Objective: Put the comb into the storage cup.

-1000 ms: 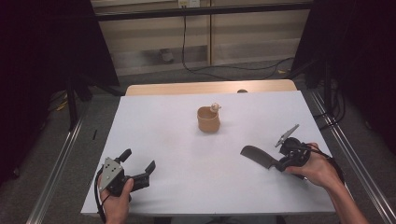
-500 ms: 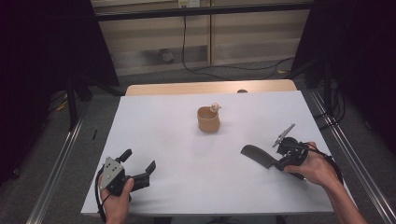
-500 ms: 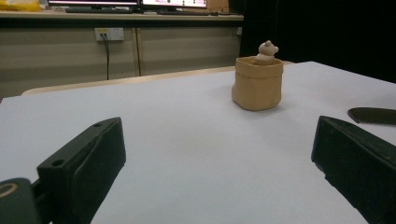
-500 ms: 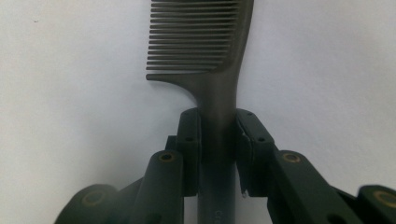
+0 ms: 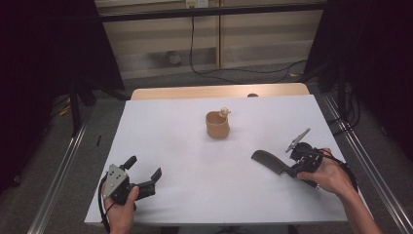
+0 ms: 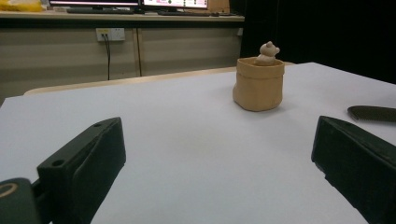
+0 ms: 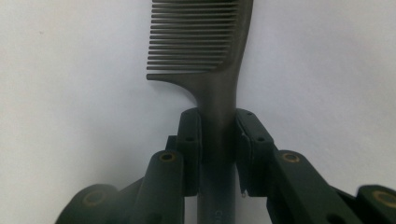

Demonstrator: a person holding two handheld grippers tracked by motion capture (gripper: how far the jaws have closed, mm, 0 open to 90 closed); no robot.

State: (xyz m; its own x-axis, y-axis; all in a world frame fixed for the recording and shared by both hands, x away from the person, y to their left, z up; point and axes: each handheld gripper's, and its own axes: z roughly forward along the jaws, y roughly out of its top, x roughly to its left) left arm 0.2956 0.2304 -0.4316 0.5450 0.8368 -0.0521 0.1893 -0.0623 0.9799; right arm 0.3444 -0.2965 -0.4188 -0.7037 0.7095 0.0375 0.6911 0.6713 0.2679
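One comb [image 5: 268,162], one cup [image 5: 217,125], two hand-held grippers on the table [image 5: 185,161].

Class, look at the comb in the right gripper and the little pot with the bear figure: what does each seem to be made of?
Comb: probably moulded plastic, dark grey, matte; the teeth are even and of one piece with the handle.
Pot: perhaps unglazed clay or resin, tan, dull, shaped like a soft sack.
Bear figure: seemingly similar stuff, paler; too small to be sure.

A white rectangular worktop [image 5: 160,126] is seen. A tan bag-shaped pot [image 5: 217,125] with a small bear figure is set near its centre; a dark plastic comb [image 5: 267,161] lies at four o'clock.
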